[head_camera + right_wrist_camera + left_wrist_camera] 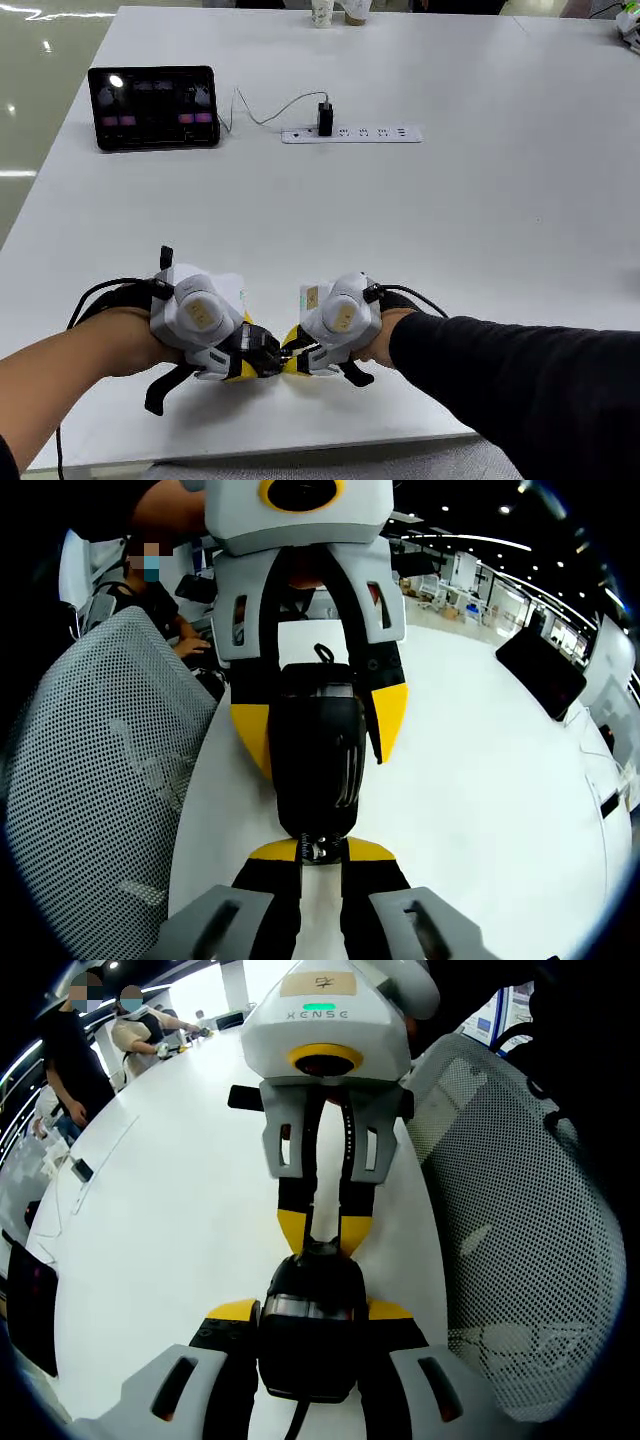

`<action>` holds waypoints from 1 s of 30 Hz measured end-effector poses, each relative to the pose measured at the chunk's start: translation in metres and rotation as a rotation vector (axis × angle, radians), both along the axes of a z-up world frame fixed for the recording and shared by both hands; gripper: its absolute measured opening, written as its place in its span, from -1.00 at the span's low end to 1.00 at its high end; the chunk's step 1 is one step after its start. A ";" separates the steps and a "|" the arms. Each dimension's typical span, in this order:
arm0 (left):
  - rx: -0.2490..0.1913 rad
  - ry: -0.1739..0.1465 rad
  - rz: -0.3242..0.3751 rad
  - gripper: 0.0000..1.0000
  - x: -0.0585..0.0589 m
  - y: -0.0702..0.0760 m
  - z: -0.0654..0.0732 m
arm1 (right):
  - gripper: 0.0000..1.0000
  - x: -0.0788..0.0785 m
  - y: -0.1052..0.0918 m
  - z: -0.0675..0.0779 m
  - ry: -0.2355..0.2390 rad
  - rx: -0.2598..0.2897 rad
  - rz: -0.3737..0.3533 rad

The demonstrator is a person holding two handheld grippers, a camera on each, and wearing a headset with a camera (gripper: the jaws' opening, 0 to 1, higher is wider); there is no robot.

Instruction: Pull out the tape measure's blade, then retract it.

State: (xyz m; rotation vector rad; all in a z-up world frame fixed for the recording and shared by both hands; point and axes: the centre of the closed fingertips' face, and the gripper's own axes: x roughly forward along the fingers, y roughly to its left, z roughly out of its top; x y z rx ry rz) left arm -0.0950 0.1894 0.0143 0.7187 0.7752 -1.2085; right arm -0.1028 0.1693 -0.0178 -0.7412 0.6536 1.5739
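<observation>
while the left gripper [311,1310] clamps the black rounded tape measure [310,1350] at lower centre, the right gripper [320,852] pinches its metal blade tip [319,846], nothing pulled yet.

This looks like an open-plan office or lab workspace. A long white table [480,200] carries a power strip [352,134] with a charger plugged in and a dark touchscreen device [153,107]. A grey mesh office chair [90,770] stands beside it, other people [68,1065] work at neighbouring tables, and strip lights [490,542] run overhead.
</observation>
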 end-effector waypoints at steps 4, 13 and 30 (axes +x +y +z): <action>0.002 0.003 0.001 -0.35 0.000 0.001 0.000 | -0.80 0.003 -0.003 0.000 0.014 -0.003 0.005; 0.003 -0.006 0.000 -0.36 0.001 0.002 0.000 | -0.80 0.004 -0.014 0.000 0.022 -0.027 -0.013; 0.003 -0.005 0.011 -0.36 0.001 0.002 0.000 | -0.80 0.009 -0.037 0.000 0.032 -0.042 -0.033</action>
